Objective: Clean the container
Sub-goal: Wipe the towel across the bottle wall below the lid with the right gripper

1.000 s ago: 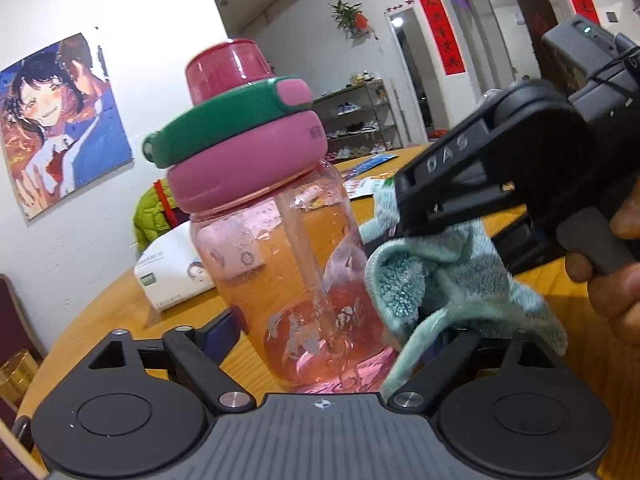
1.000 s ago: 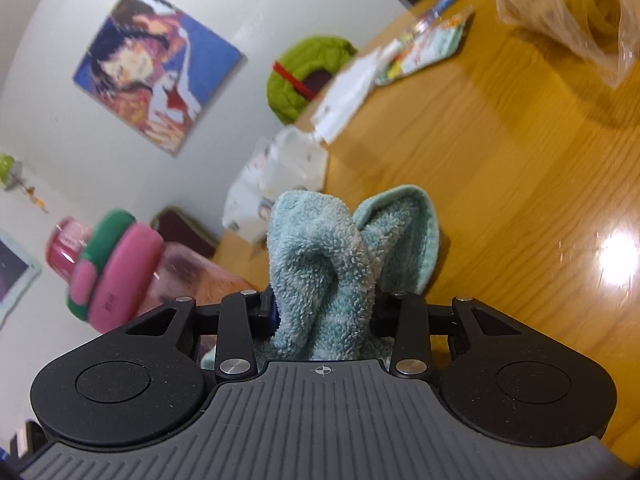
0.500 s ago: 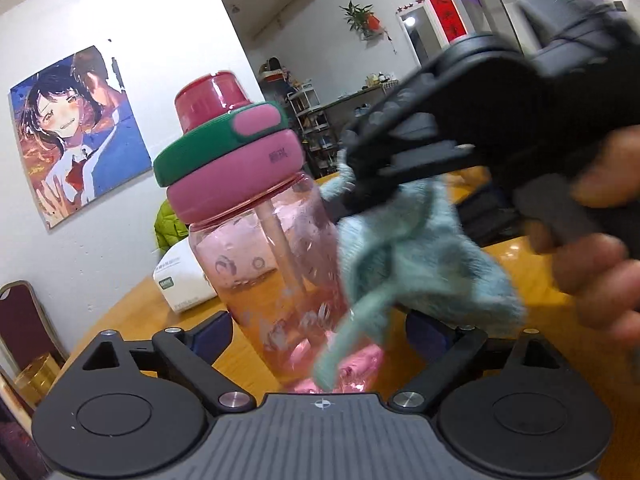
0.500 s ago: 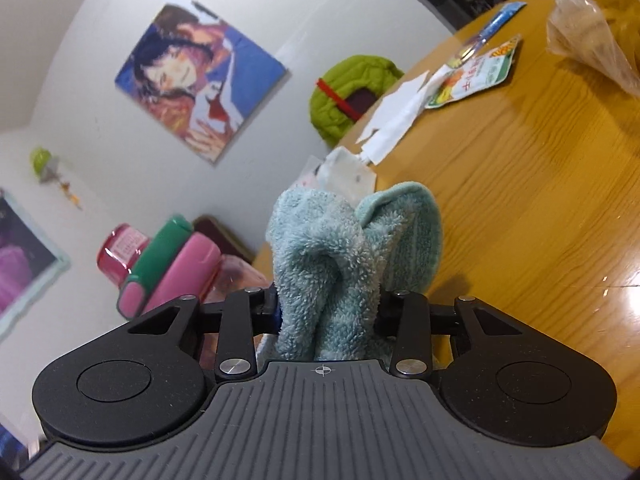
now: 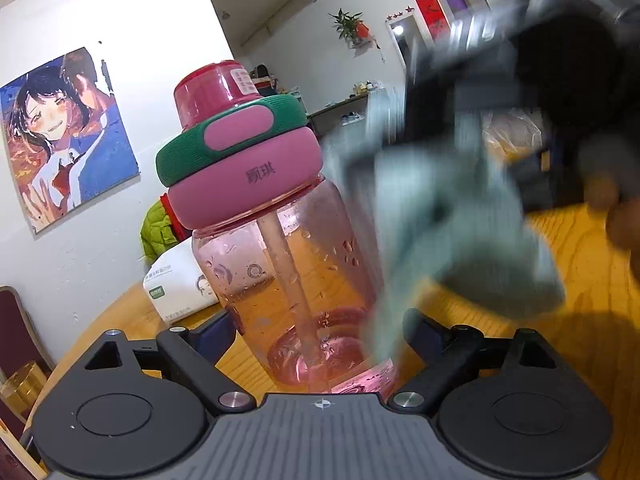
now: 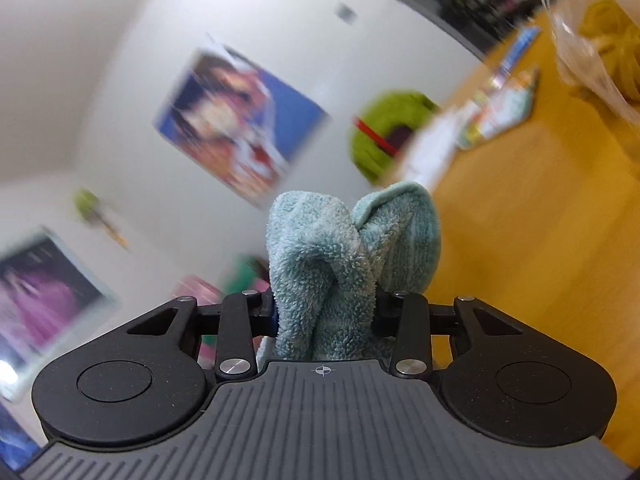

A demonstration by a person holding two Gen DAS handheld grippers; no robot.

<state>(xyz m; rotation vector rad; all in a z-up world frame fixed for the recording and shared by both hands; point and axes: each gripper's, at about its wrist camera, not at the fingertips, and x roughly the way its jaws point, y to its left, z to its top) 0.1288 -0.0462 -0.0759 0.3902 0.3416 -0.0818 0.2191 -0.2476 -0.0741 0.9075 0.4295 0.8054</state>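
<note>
A clear pink bottle [image 5: 288, 280] with a pink and green lid [image 5: 236, 152] stands upright between the fingers of my left gripper [image 5: 316, 336], which is shut on its lower body. A teal cloth [image 6: 344, 264] is bunched in my right gripper [image 6: 326, 312], which is shut on it. In the left wrist view the cloth [image 5: 448, 220] is a blur against the bottle's right side, with the right gripper's black body [image 5: 568, 92] and a hand [image 5: 624, 216] above and to the right. The bottle's lid [image 6: 240, 280] shows blurred, low behind the cloth, in the right wrist view.
The bottle is over a wooden table [image 5: 592, 280]. A white tissue pack [image 5: 180, 288] lies behind the bottle. A clear bag of yellow things [image 6: 600, 32], leaflets [image 6: 504, 108] and a green jacket [image 6: 384, 136] are at the far side. A poster [image 5: 64, 136] hangs on the wall.
The right gripper and cloth have swept upward along the bottle's right side, from near its base to shoulder height. The bottle stays held in the left gripper.
</note>
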